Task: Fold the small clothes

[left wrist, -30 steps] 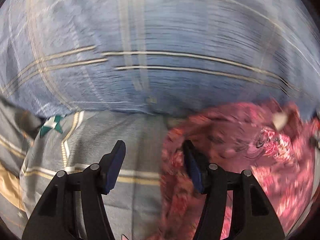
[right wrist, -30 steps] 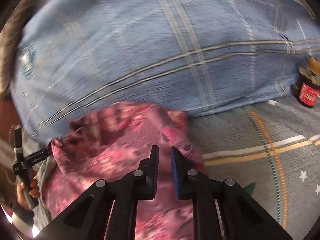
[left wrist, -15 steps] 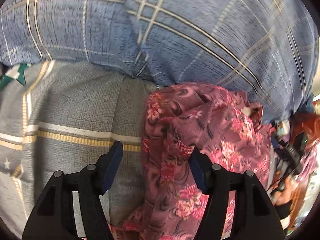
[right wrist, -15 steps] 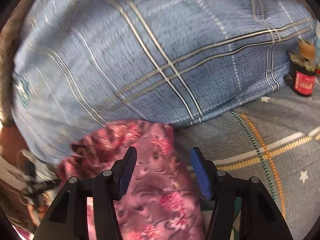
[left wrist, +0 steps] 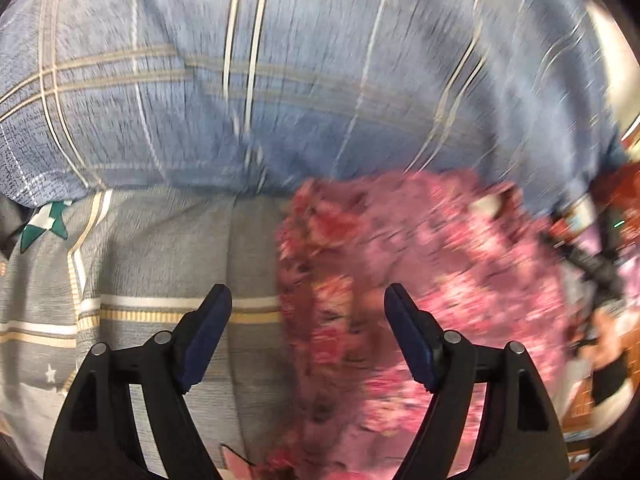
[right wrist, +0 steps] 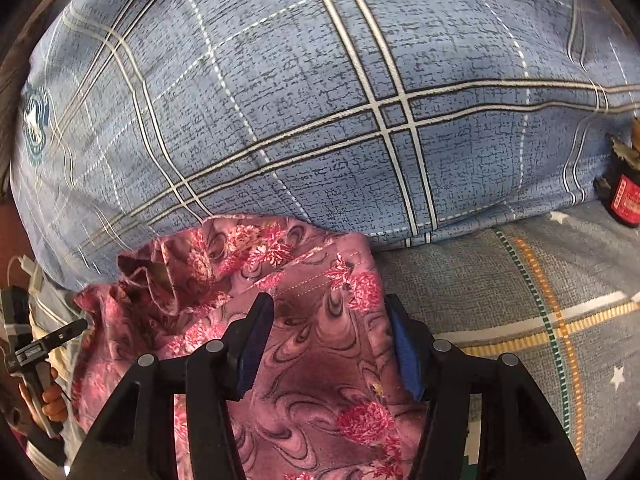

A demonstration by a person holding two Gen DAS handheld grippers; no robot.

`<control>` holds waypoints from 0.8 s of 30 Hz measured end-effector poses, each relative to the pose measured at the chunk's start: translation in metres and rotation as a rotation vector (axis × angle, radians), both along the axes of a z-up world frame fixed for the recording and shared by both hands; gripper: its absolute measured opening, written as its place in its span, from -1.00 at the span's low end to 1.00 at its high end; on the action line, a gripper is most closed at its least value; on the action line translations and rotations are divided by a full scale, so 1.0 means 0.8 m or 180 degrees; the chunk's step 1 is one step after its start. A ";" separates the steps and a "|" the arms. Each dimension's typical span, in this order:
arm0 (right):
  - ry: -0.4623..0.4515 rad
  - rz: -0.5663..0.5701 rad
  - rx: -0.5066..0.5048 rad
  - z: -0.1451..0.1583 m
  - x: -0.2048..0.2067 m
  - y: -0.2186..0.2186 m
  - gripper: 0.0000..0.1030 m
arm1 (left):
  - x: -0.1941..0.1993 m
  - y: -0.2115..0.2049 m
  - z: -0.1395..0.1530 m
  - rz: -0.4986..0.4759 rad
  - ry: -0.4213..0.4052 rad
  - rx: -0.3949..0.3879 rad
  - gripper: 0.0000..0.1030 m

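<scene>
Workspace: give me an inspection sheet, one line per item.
Surface: grey striped bedsheet.
Job's things: pink floral garment, crumpled against the blue plaid pillow.
Clutter: dark jar with red label at the right edge.
Grippers: left gripper opening, garment's edge between its jaws, unpinched; right gripper closing slightly, pads not pressing the garment under it.
Cables: white cable, far left.
Surroundings: blurred, cannot tell.

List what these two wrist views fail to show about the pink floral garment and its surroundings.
- Pink floral garment: left wrist view motion-blurred, folds unreadable.
- Garment's near end: right wrist view, hidden behind the gripper and cut off by the bottom edge.
- Dark jar: cropped by the right edge, label illegible.
</scene>
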State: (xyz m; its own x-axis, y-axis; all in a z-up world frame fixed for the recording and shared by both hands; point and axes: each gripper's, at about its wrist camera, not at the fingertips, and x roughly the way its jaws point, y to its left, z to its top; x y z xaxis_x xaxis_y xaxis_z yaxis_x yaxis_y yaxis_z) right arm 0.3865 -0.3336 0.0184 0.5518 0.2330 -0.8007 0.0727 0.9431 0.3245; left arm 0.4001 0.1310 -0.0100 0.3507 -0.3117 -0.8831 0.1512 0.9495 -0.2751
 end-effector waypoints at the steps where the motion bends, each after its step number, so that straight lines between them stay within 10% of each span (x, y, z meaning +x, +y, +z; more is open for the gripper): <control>1: 0.0015 0.0013 -0.0056 -0.003 0.003 0.007 0.00 | 0.003 -0.002 -0.010 0.0021 0.0079 0.0068 0.51; 3: 0.0051 0.0036 -0.0164 -0.006 0.007 0.017 -0.55 | 0.006 -0.004 -0.019 -0.0013 0.0134 -0.0010 -0.10; 4: 0.0061 0.0067 -0.0214 -0.006 0.007 0.021 -0.89 | 0.007 -0.004 -0.021 -0.0044 0.0196 -0.0111 -0.82; 11: -0.0706 -0.0122 0.0161 0.058 -0.023 0.001 -0.90 | -0.003 0.035 -0.007 0.0432 -0.0006 -0.0602 -0.87; 18: -0.0273 -0.0548 0.0136 -0.001 0.003 -0.028 -0.90 | 0.013 0.042 -0.049 0.0625 0.0265 -0.0307 -0.86; 24: 0.0072 -0.0657 -0.0017 -0.022 0.005 -0.014 -0.76 | 0.000 0.080 -0.035 0.0813 0.0379 -0.0609 -0.86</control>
State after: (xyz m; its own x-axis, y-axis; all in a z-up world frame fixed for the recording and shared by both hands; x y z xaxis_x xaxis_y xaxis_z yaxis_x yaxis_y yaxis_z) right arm 0.3904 -0.3451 0.0007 0.5694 0.1125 -0.8143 0.2718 0.9091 0.3156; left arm 0.3999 0.1952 -0.0383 0.3370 -0.3912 -0.8564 -0.1287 0.8819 -0.4535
